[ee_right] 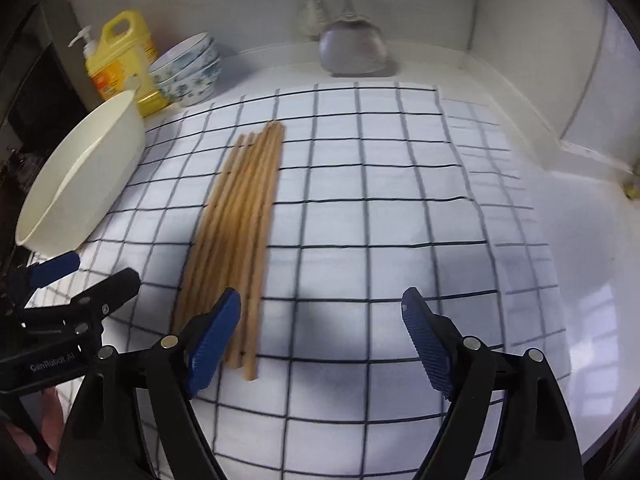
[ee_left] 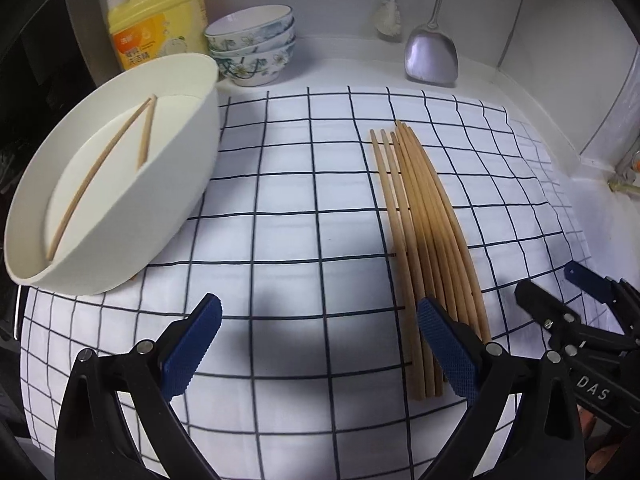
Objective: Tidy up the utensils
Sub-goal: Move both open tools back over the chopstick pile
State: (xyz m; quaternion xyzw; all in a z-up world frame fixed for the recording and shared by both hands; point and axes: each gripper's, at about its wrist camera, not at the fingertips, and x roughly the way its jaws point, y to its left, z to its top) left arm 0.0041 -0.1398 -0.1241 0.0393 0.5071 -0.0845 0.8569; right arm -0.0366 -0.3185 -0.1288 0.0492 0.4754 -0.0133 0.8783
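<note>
Two chopsticks lie in the cream holder; the bundle remains on the table. Left claw and right claw both gape wide, empty.

Legible markings:

1. "DAS": white capitals showing on the black body of the right gripper, at about 4 o'clock in the left wrist view.

2. "GenRobot AI": pale lettering showing on the black body of the left gripper, at about 8 o'clock in the right wrist view; the final letters are reading faintly.

3. Yellow detergent bottle, standing at about 11 o'clock in the left wrist view: its orange and white label is carrying Chinese characters, too small and blurred to be reading reliably.

Nothing else is showing readable text or numbers.
</note>
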